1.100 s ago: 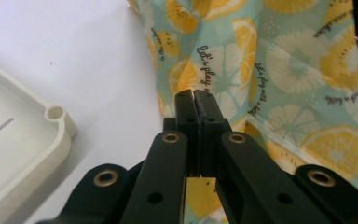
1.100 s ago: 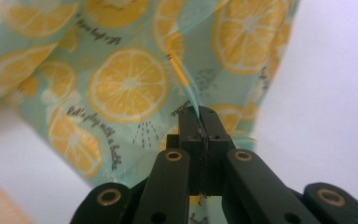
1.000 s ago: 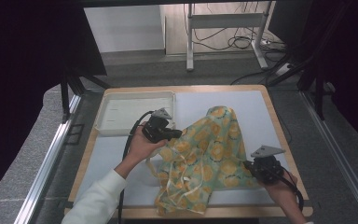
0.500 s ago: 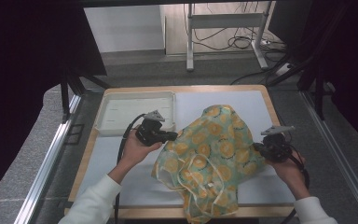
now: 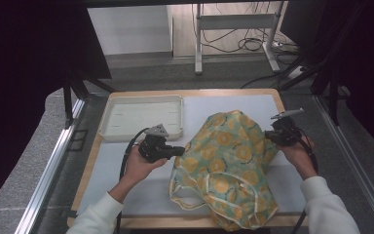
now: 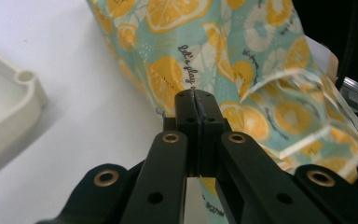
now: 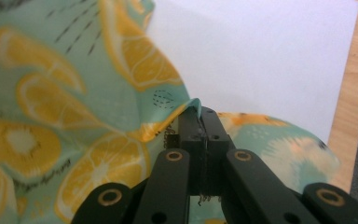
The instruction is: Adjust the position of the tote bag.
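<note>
**Two grippers holding a printed cloth bag over the mat**

Two grips are in place. The left gripper (image 5: 179,150) is clenched on the near-left edge of the bag (image 5: 229,165), its jaws pressed flat together with lemon-print cloth pinched between them, as the left gripper view confirms (image 6: 196,100). The right gripper (image 5: 269,137) is likewise clamped on a fold at the bag's far-right side (image 7: 198,119).

The bag hangs and bunches between both hands, above the white mat (image 5: 126,170) and reaching to the table's near edge; its handle loop (image 5: 195,197) lies at the lower left. An empty white tray (image 5: 141,117) sits well apart at the far left.

Judged step: spreading or straightening the bag. How much of it rests on the mat is unclear from above. The next move likely calls for drawing the hands apart evenly, keeping both pinches firm, then lowering it flat.
</note>
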`<state>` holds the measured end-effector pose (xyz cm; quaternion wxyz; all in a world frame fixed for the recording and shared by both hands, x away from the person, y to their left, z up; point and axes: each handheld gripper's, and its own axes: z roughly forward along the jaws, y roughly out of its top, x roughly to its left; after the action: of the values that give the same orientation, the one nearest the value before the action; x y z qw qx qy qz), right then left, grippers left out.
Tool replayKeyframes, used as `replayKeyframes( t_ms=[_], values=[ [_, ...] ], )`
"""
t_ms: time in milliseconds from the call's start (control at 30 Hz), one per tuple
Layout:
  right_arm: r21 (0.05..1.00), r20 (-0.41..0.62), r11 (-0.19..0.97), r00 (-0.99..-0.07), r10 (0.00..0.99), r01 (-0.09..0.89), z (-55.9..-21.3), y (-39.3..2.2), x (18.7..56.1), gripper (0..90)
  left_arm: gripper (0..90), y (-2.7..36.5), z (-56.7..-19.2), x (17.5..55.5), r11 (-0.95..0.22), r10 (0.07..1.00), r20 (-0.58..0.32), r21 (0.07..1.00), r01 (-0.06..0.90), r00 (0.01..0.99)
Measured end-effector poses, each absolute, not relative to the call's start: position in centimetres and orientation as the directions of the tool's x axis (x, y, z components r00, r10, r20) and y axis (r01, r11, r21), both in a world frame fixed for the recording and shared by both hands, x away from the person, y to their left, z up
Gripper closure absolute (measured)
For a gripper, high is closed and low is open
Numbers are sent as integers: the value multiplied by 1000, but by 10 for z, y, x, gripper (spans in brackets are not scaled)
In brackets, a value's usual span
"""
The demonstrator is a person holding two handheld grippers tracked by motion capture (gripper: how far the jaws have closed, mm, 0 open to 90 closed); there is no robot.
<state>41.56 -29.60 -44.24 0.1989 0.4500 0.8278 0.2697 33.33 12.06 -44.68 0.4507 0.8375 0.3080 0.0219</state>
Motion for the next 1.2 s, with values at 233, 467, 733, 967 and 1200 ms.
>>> replayKeyframes(
  t_ms=[233,467,733,967,1200],
  values=[
    [612,-122,464,-503,856,641,-430,-284,450,895,900,119,-449,323,-412,516,-240,772,484,822],
    [599,-133,479,-510,850,642,-426,-274,473,894,900,116,-450,306,-421,501,-237,774,473,832],
    [609,-121,459,-496,860,647,-426,-269,492,895,900,101,-451,288,-444,466,-229,775,449,855],
    [606,-101,455,-504,858,653,-433,-272,488,894,900,90,-460,287,-453,456,-229,772,446,860],
    [620,-83,442,-506,859,649,-435,-285,478,893,506,103,-454,300,-329,542,-248,816,475,803]
  ],
)
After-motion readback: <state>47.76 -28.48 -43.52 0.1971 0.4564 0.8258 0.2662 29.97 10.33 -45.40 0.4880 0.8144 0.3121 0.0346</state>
